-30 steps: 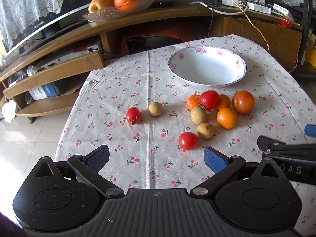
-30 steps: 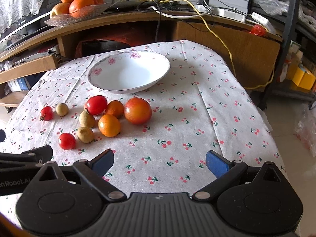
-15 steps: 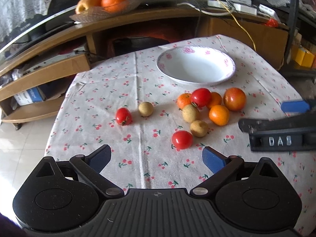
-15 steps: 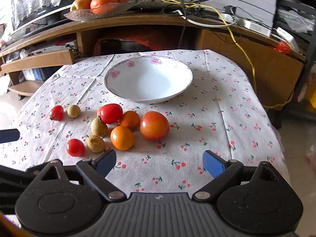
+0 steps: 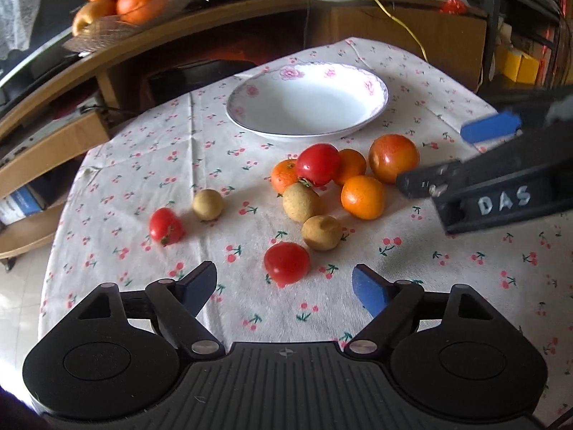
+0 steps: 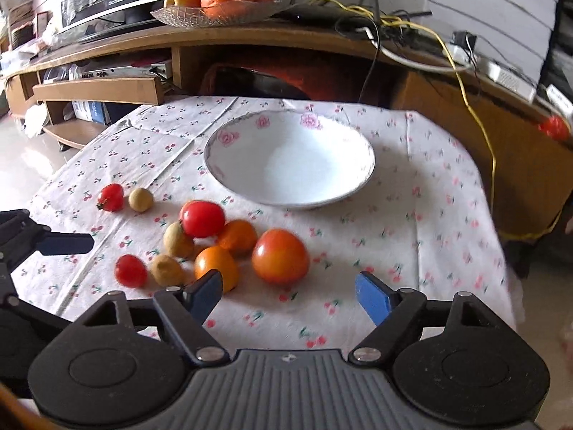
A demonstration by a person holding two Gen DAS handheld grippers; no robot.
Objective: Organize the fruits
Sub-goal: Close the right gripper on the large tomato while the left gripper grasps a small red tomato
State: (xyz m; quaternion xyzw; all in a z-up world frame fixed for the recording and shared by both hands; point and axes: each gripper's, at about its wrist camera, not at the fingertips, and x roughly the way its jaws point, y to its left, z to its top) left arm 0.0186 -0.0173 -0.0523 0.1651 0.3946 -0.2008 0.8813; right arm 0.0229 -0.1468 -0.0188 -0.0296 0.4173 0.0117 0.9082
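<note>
Jaws of both grippers stand wide apart and grip nothing. The left gripper [image 5: 284, 286] hangs low in its frame, just short of a small red tomato [image 5: 286, 262] lying between its blue pads. The right gripper [image 6: 288, 295] frames a large red-orange fruit [image 6: 280, 256] just beyond its pads, with an orange [image 6: 216, 267] by its left pad. The other fruits lie loose on the cherry-print tabletop [image 5: 447, 286] around mid-frame, with one tomato [image 5: 165, 226] and one tan fruit [image 5: 207, 204] lying apart to the left. The white floral bowl [image 5: 376, 87] sits beyond them, in the upper middle, and holds nothing. A glass dish [image 6: 186, 18] on the shelf at upper left carries oranges. Bare cloth spreads right of the cluster up to the tabletop's edge.
</note>
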